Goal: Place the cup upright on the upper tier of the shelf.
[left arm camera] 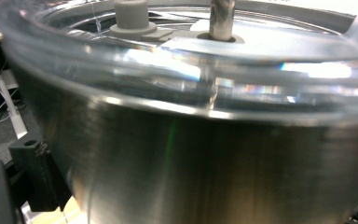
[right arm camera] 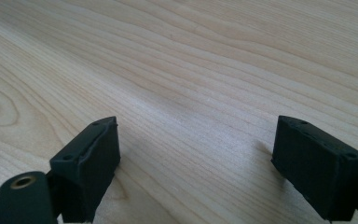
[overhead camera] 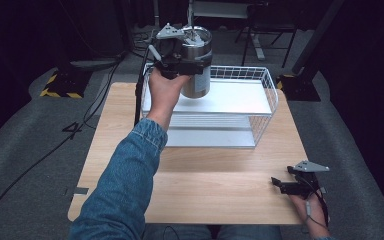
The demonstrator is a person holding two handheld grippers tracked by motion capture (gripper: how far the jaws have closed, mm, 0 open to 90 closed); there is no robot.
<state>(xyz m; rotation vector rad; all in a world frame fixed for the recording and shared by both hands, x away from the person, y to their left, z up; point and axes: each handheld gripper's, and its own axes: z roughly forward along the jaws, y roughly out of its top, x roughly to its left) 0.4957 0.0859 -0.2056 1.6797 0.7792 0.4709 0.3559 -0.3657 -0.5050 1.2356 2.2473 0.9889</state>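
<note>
Jaws first: on my left gripper (overhead camera: 186,64) they clamp the steel tumbler (overhead camera: 196,62) around its upper body, just under the clear lid; on my right gripper (right arm camera: 196,158) they stand wide apart with nothing but bare wood between them.

Desk (overhead camera: 130,150): light wood-grain top, carrying everything else. My right gripper rests near its front right corner, held low in the right hand (overhead camera: 310,207).

Wire rack (overhead camera: 267,95): white, two-tiered, set at the far middle of the desk, with a flat white shelf on top.

Tumbler: held upright and clear of the surface, over the left end of the rack's upper shelf, in front of my raised left hand (overhead camera: 164,90) and denim sleeve (overhead camera: 125,175).

Lid (left arm camera: 177,70): transparent, ridged, seated on the tumbler's rim.

Straw (left arm camera: 221,18): metal, standing through a hole in the lid beside a grey stopper (left arm camera: 131,16).
</note>
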